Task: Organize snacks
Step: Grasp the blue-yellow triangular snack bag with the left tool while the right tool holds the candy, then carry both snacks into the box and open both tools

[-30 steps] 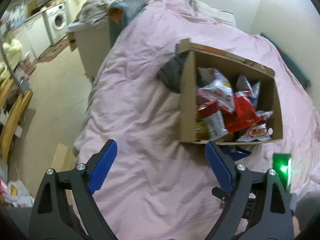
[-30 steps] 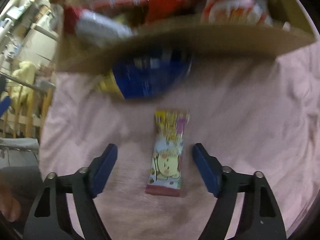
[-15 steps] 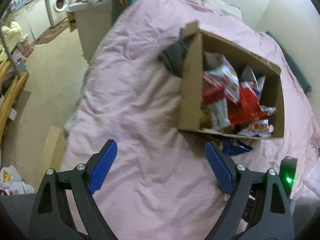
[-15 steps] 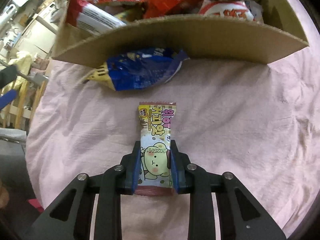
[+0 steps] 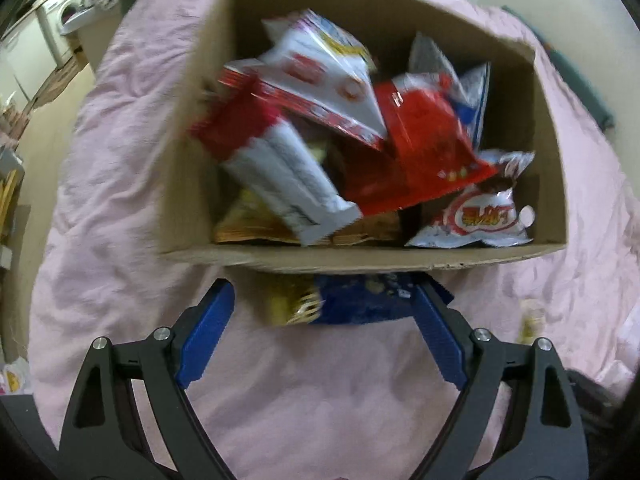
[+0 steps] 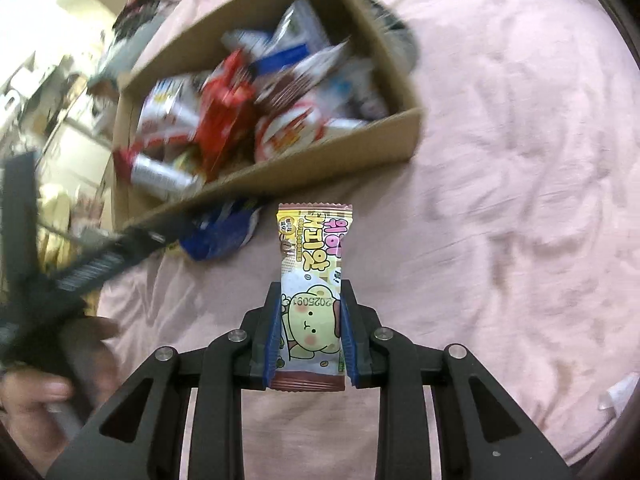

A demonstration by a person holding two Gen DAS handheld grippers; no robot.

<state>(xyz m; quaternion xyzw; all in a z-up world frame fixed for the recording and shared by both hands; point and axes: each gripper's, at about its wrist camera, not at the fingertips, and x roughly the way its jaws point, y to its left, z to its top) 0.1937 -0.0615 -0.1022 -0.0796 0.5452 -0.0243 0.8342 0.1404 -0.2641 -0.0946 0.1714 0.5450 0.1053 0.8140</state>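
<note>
A cardboard box (image 5: 360,258) full of snack bags sits on a pink bedspread (image 5: 312,392); it also shows in the right wrist view (image 6: 280,168). A blue snack bag (image 5: 360,300) lies on the bedspread against the box's near wall, between the open fingers of my left gripper (image 5: 320,320); it shows in the right wrist view too (image 6: 220,236). My right gripper (image 6: 310,312) is shut on a yellow and pink cartoon snack pack (image 6: 314,280) and holds it above the bedspread, to the right of the box.
A grey cloth (image 6: 396,36) lies behind the box. A washing machine (image 5: 66,4) and floor are at the far left. My left gripper's body and the hand holding it (image 6: 60,320) cross the right wrist view's left side.
My left gripper has moved in close to the box, over the blue bag. My right gripper closed on the cartoon snack pack and lifted it off the bedspread.
</note>
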